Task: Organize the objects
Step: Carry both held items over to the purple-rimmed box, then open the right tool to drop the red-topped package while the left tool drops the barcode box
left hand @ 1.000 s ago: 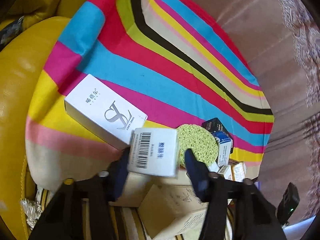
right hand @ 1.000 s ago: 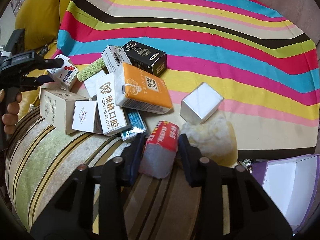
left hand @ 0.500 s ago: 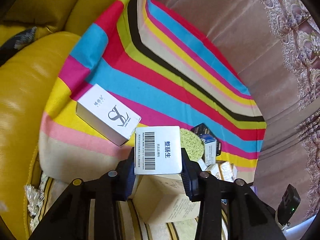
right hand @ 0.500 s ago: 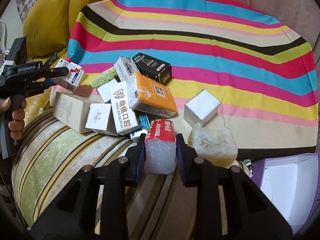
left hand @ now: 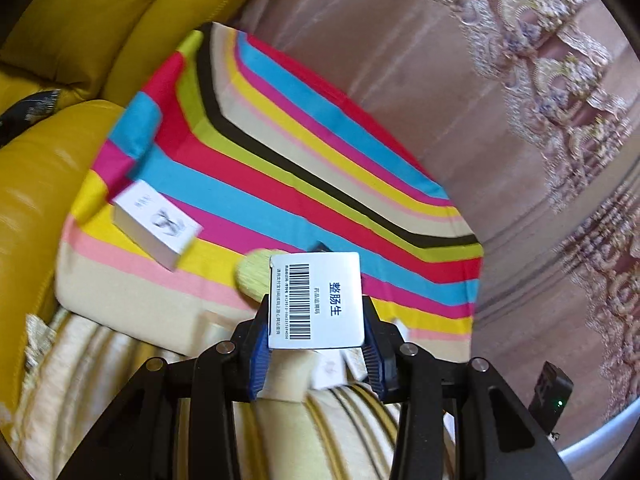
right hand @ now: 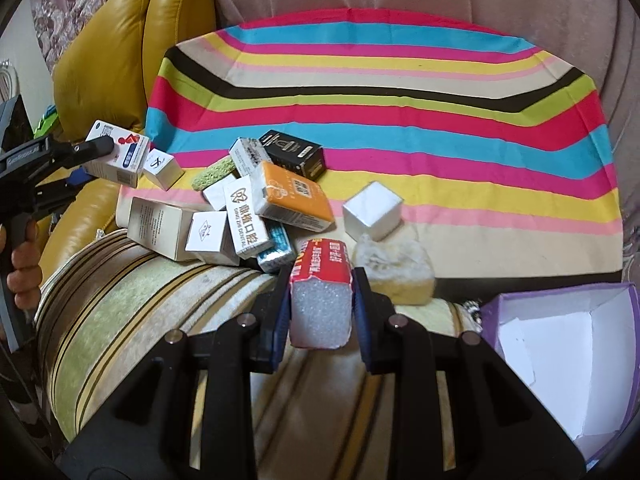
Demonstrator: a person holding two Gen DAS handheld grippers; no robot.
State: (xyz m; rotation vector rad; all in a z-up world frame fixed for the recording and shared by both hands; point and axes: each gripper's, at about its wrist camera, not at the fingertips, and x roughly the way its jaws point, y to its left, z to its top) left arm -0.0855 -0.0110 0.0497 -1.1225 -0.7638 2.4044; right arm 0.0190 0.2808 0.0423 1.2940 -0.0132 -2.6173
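Note:
My left gripper (left hand: 316, 340) is shut on a white medicine box (left hand: 316, 300) with a barcode, held above the sofa's left side; it also shows in the right wrist view (right hand: 120, 156). My right gripper (right hand: 320, 304) is shut on a red-wrapped foam block (right hand: 320, 300), lifted over the striped armrest. A pile of small boxes (right hand: 256, 208) lies on the striped cloth (right hand: 400, 120), among them an orange box (right hand: 292, 196), a black box (right hand: 296, 152) and a green sponge (right hand: 212, 170). A white box with a logo (left hand: 156, 220) lies apart at the left.
A silver cube (right hand: 372, 210) and a yellowish sponge (right hand: 396, 272) sit right of the pile. An open purple box (right hand: 568, 352) stands at the lower right. Yellow leather cushions (right hand: 104, 48) border the left, and a striped armrest (right hand: 160, 300) runs in front.
Both grippers have lifted and pulled back from the pile with their objects. The left view has swung up and right.

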